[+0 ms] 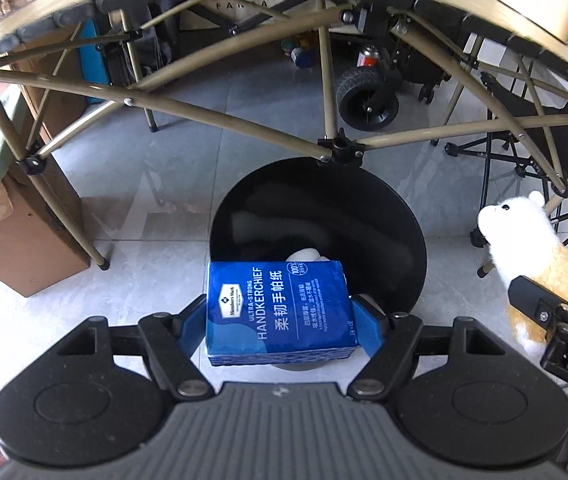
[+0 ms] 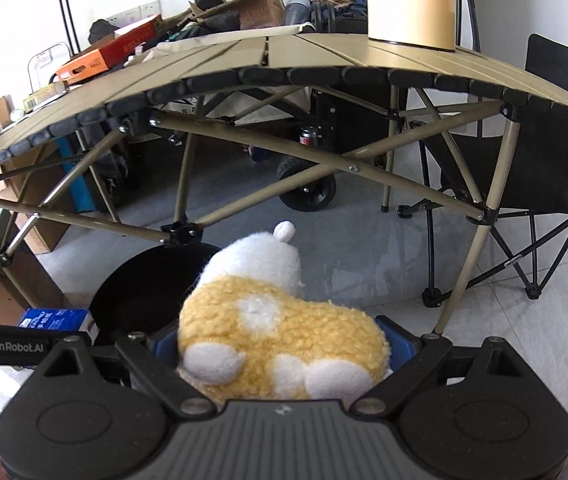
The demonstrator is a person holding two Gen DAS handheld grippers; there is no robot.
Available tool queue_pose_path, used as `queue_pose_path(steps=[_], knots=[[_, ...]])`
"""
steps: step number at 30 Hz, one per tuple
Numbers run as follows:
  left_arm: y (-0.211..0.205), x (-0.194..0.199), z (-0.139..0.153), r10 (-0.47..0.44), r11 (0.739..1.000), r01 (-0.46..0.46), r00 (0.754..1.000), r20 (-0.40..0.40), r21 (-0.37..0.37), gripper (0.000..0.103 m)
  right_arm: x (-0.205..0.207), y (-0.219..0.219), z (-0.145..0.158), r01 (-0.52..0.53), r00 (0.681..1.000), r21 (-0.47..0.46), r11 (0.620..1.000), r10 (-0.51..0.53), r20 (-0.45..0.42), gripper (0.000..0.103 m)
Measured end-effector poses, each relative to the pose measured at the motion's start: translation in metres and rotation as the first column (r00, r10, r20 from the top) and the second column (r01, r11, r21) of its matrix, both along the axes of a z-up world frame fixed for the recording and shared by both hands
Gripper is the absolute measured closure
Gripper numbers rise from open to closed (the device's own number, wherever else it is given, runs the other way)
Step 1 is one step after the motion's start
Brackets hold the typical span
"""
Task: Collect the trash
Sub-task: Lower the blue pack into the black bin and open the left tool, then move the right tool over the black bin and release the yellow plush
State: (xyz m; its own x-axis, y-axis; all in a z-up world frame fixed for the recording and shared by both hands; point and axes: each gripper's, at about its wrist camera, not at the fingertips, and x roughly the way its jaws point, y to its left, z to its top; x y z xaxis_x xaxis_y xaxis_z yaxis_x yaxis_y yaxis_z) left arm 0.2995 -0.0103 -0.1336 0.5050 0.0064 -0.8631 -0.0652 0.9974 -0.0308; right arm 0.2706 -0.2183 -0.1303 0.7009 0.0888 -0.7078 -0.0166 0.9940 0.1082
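My left gripper (image 1: 282,320) is shut on a blue handkerchief tissue pack (image 1: 280,312) and holds it over the near rim of a round black trash bin (image 1: 323,208) on the floor. A white crumpled item (image 1: 305,256) lies inside the bin behind the pack. My right gripper (image 2: 284,344) is shut on a yellow and white plush toy (image 2: 268,320), held just right of the bin (image 2: 144,280). The plush (image 1: 523,240) and right gripper also show at the right edge of the left wrist view. The tissue pack (image 2: 58,318) shows at the left of the right wrist view.
A tan folding table (image 2: 284,56) with crossed legs (image 1: 339,148) stands over and behind the bin. Cardboard boxes (image 1: 16,240) sit at left, a wheeled cart (image 1: 367,96) behind, a black folding chair (image 2: 523,184) at right. Grey tiled floor surrounds the bin.
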Motion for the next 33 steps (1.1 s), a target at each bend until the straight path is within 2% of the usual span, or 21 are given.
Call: queue_pose_path(steps=[9,15,16,18,19,22,33], knots=[[-0.007,0.039,-0.021,0.005,1.0,-0.007,0.999,-0.05,-0.025,0.028,0.019,-0.011,-0.016,0.047,0.998,-0.012,0.999,-0.048,-0.032,0.009],[-0.023,0.055,-0.029,-0.019,1.0,0.019,0.999,-0.044,0.007,0.028,0.029,-0.02,-0.028,0.074,0.996,-0.011,0.997,-0.075,-0.056,0.009],[-0.025,0.057,-0.03,-0.023,1.0,0.024,0.999,-0.042,0.012,0.027,0.03,-0.022,-0.029,0.077,0.995,-0.009,0.997,-0.077,-0.061,0.009],[-0.027,0.06,-0.03,-0.029,0.999,0.029,0.999,-0.036,0.012,0.017,0.033,-0.023,-0.032,0.08,0.995,-0.004,0.997,-0.08,-0.067,0.009],[-0.027,0.06,-0.03,-0.024,1.0,0.024,0.999,-0.031,0.01,0.0,0.033,-0.022,-0.032,0.079,0.995,-0.003,0.997,-0.079,-0.068,0.009],[-0.024,0.061,-0.028,-0.009,1.0,0.009,1.0,0.004,0.014,0.0,0.036,-0.02,-0.033,0.07,0.995,-0.001,0.998,-0.07,-0.067,0.009],[0.023,0.055,-0.029,0.071,0.997,-0.07,0.997,-0.035,0.033,0.0,0.044,0.012,-0.029,-0.002,0.999,-0.016,1.0,0.002,-0.052,0.009]])
